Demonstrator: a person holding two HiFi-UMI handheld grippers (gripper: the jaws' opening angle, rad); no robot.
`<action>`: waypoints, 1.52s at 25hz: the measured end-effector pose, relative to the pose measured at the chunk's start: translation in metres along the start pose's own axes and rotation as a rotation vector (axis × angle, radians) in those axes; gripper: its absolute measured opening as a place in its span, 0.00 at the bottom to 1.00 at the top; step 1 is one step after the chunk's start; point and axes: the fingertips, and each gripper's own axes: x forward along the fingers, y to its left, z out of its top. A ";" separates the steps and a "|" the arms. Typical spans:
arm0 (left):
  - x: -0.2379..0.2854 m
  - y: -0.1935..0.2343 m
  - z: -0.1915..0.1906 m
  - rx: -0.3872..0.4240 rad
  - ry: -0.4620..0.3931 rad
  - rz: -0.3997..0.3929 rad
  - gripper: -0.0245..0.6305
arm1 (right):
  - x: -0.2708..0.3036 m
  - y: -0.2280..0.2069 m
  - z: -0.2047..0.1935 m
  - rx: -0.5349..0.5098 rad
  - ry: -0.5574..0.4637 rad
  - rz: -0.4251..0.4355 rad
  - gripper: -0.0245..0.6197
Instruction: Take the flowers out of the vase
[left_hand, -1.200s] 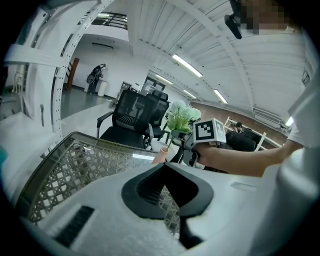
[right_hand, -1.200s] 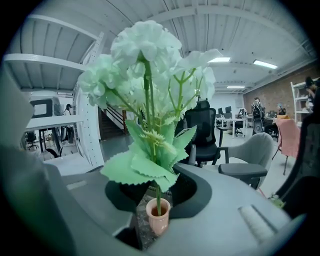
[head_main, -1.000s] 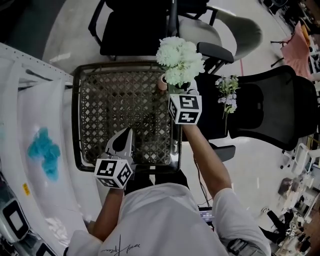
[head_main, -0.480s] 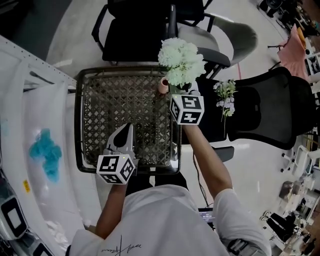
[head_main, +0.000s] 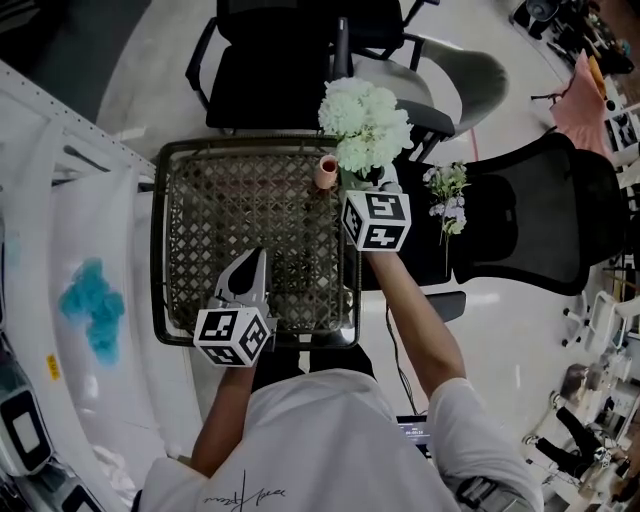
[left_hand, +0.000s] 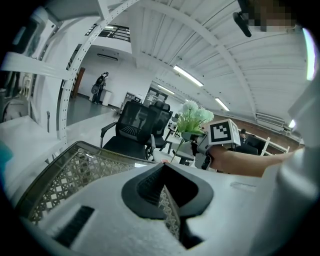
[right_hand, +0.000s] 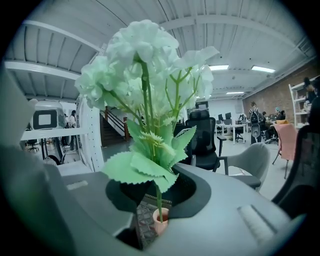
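A bunch of white flowers (head_main: 365, 125) with green leaves (right_hand: 150, 75) stands over the far right corner of a wicker tray table (head_main: 255, 240). My right gripper (head_main: 372, 180) is shut on its stem just under the leaves (right_hand: 159, 192). The thin stem runs down to the mouth of a small pink vase (head_main: 327, 171) (right_hand: 160, 220) on the tray. My left gripper (head_main: 252, 262) hovers over the tray's near edge, shut and holding nothing. From the left gripper view the flowers (left_hand: 196, 116) show ahead on the right.
Black office chairs (head_main: 285, 60) and a grey chair (head_main: 470, 70) stand behind the tray. To the right a black chair (head_main: 540, 220) has a sprig of small flowers (head_main: 447, 195) lying by it. A white curved frame (head_main: 80, 250) with a blue patch (head_main: 90, 305) is on the left.
My right gripper has lifted the flower bunch a little, so more of the pink vase shows beside it. The left gripper has stayed where it was.
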 end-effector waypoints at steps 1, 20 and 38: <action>-0.001 -0.001 0.000 -0.008 -0.002 -0.003 0.04 | -0.002 0.000 0.001 -0.002 0.000 0.000 0.19; -0.020 -0.037 0.022 -0.022 -0.050 -0.111 0.04 | -0.057 0.021 0.014 -0.026 -0.001 0.042 0.18; -0.050 -0.068 0.010 0.008 -0.035 -0.196 0.04 | -0.125 0.037 0.013 -0.001 0.005 0.050 0.18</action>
